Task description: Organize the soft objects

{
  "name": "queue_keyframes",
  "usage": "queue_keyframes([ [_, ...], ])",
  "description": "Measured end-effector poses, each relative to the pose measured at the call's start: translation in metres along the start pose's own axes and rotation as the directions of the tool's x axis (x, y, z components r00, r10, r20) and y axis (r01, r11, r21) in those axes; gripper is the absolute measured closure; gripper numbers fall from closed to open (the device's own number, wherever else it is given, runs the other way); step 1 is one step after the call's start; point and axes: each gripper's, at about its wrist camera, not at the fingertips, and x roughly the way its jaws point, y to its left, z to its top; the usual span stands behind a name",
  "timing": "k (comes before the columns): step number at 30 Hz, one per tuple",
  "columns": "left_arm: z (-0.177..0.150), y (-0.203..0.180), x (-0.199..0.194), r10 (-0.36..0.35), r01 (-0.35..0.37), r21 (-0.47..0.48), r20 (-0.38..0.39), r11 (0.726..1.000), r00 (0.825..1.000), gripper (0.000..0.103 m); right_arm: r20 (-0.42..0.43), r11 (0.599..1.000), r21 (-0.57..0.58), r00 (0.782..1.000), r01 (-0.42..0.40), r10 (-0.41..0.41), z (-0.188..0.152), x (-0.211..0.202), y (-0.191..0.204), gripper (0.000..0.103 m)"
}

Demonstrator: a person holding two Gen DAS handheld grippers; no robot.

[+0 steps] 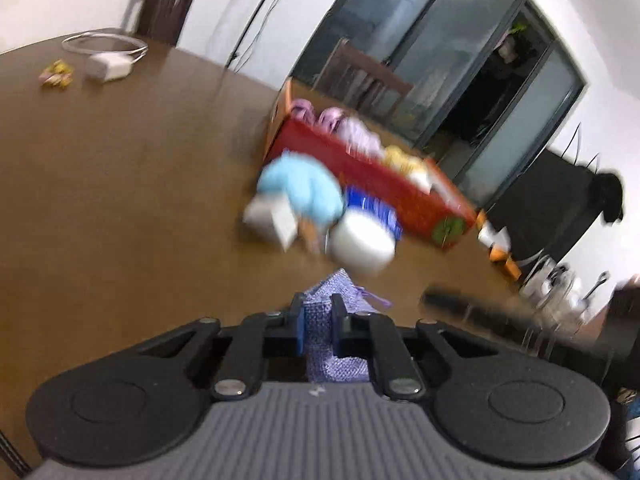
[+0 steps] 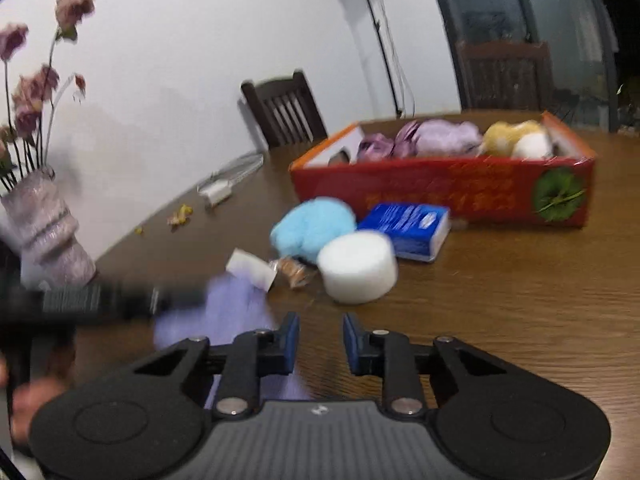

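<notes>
We see the red box (image 2: 440, 192) at two o'clock on the table (image 2: 520, 300), holding purple and yellow plush. Before it, at twelve, lie a blue fluffy toy (image 2: 312, 228), a blue tissue pack (image 2: 408, 228) and a white foam cylinder (image 2: 356, 266) (all blurred). Our left tool (image 1: 318, 314) pinches a lilac knitted cloth (image 1: 332, 344) above the table. Our right tool (image 2: 320, 336) hovers level, fingers spread on nothing.

Wood-grain table (image 2: 500, 300), semi-gloss. Glossy printed cardboard on red box (image 2: 440, 192). Fluffy pile on blue plush (image 2: 312, 226). Purple cloth (image 1: 320, 316), knit or textured, probably; blurred. Matt black plastic gripper arms, blue pads (image 2: 294, 336) look rubbery.
</notes>
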Motion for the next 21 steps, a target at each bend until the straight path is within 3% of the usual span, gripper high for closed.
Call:
queue_keyframes([
  [2, -0.027, -0.015, -0.011, 0.135, -0.136, 0.024, 0.065, 0.99, 0.989, 0.089, 0.015, 0.999, -0.001, 0.999, 0.038, -0.038, -0.002, -0.013, -0.004, 0.073],
  [5, -0.05, -0.028, -0.021, 0.212, -0.227, 0.082, 0.158, 0.971, 0.964, 0.089, 0.02, 0.999, 0.006, 0.999, 0.04, -0.04, -0.011, -0.035, -0.008, 0.063],
  [10, -0.045, -0.02, -0.017, 0.249, -0.248, -0.025, 0.165, 0.968, 0.954, 0.09, -0.055, 0.997, -0.003, 0.996, -0.076, 0.076, -0.043, -0.049, 0.004, 0.048],
  [13, -0.045, -0.019, -0.011, 0.269, -0.26, -0.071, 0.173, 0.963, 0.947, 0.09, -0.088, 0.993, -0.089, 0.993, -0.081, 0.073, -0.06, -0.046, 0.021, 0.043],
  [15, -0.045, -0.023, -0.008, 0.268, -0.26, -0.07, 0.178, 0.963, 0.947, 0.09, -0.097, 0.99, -0.137, 0.995, -0.043, 0.03, -0.066, -0.041, 0.03, 0.043],
  [18, -0.052, -0.03, -0.01, 0.235, -0.233, -0.029, 0.149, 0.972, 0.961, 0.09, -0.061, 0.962, -0.254, 0.991, 0.096, -0.115, -0.068, -0.031, 0.042, 0.044],
  [21, -0.058, -0.031, -0.018, 0.207, -0.207, -0.009, 0.118, 0.978, 0.971, 0.084, -0.024, 0.956, -0.241, 0.984, 0.165, -0.176, -0.063, -0.023, 0.033, 0.044],
])
